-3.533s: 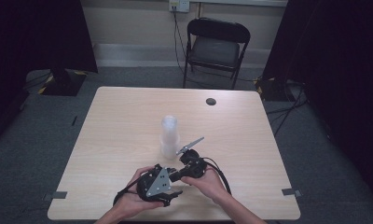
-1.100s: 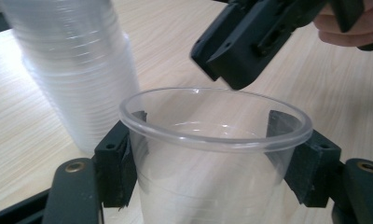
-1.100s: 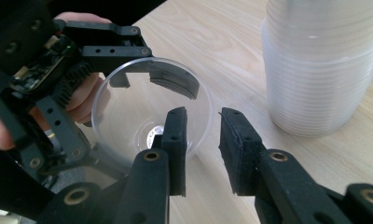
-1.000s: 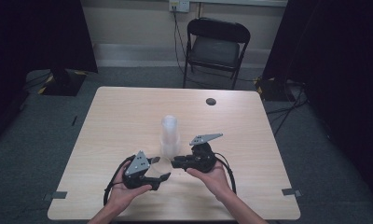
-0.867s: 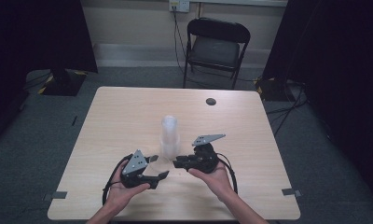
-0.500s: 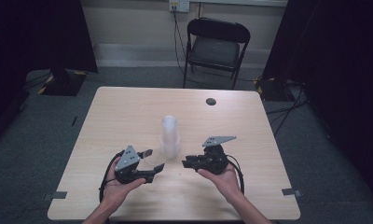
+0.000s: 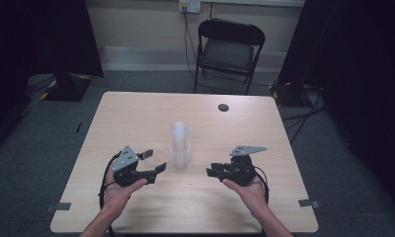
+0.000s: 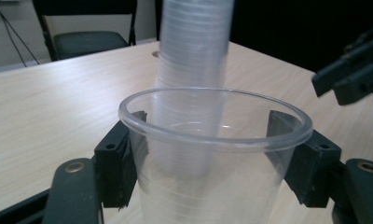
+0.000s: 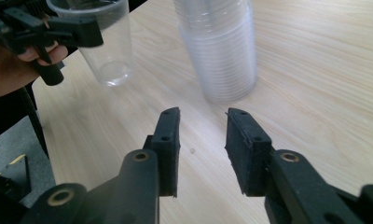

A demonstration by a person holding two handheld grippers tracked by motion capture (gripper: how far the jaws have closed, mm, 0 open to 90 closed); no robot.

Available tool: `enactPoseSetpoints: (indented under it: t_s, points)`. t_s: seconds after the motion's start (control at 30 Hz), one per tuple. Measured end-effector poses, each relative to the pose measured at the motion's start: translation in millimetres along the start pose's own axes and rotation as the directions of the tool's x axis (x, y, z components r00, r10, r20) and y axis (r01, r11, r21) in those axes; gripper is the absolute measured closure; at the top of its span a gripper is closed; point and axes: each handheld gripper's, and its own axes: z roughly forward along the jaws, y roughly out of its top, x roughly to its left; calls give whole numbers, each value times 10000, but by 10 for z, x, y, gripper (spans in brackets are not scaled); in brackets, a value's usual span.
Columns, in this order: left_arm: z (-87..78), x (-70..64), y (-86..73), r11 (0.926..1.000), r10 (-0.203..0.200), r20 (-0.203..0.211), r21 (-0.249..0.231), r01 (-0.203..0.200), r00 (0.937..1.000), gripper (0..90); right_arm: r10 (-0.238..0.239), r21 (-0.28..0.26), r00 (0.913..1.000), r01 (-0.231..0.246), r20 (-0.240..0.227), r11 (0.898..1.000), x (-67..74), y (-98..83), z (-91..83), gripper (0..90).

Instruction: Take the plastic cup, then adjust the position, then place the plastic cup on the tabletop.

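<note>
Left gripper jaws clamp single clear plastic cup under rim, upright, just left of cup stack at table middle. Right gripper jaws apart, just been opening, nothing between; stack stands ahead, vertical axis, both hands about equally near.

From where I sit, the high view is dim at its edges: dark curtains swallow both sides, while the table takes soft, even light from above. Shadows under the hands are faint. That picture is soft, with little fine detail. In the left gripper view the clear cup is sharp at its rim and catches small glints; the stack of cups behind it blurs. In the right gripper view my own jaws are crisp; the stack smears slightly.
</note>
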Motion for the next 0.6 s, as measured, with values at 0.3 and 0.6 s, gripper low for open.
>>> enactPoseSetpoints:
  t_s: [0.3,0.6]
  points:
    - [14,137,30,9999,-80,-519,81,84,9986,297,-64,-326,9984,82,555,9994,-112,-193,-157,604]
    - [139,308,144,9996,-238,-657,162,249,9976,296,-58,-362,9955,92,951,9993,-183,-276,-346,594]
